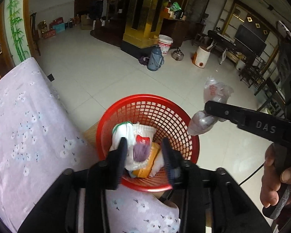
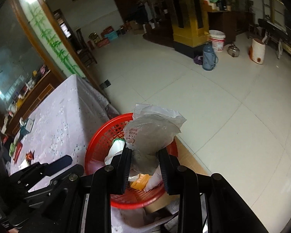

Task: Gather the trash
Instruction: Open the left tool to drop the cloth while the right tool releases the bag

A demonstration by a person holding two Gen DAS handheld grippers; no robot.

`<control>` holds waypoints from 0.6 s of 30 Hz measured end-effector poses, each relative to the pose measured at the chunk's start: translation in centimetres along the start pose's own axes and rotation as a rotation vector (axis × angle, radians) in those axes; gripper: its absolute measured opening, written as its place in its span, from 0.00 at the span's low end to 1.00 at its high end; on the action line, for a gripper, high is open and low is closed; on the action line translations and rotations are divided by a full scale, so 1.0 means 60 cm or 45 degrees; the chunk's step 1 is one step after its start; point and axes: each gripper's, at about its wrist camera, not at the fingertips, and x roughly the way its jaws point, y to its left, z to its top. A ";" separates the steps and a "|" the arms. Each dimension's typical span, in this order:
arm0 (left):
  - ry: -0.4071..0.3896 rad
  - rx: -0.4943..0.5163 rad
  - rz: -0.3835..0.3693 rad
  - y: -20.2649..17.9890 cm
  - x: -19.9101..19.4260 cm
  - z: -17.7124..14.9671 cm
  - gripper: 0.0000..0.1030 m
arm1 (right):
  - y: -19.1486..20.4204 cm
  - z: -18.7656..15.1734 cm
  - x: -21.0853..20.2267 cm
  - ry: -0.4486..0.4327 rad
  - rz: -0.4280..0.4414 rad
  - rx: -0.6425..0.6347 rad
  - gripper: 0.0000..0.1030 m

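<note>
1. While I watch through both wrist cameras, my right gripper has its two fingers pinched onto a crumpled clear plastic bag, gripping it at the bunched lower end.
2. That bag carries faint red printing, and its loose upper part fans out above the fingers.
3. From the left wrist view, the same bag hangs at the tip of the right gripper, just beside the right rim of the red mesh basket and above it, not yet inside.
4. A hand wraps the right gripper's handle at the frame's right edge.
5. My left gripper hovers over the basket with its fingers parted and nothing between them.
6. Inside the basket I see a white bag with a green edge, a red wrapper, a purple bundle and an orange packet.
7. The basket sits against the corner of a table draped in a lilac floral cloth.
8. On the tiled floor, well apart from the basket, stand a blue thermos, a white bucket and a kettle.
</note>
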 end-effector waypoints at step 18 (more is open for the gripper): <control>-0.056 -0.218 0.135 0.113 -0.122 -0.103 0.51 | 0.104 -0.051 0.011 0.101 0.153 -0.048 0.44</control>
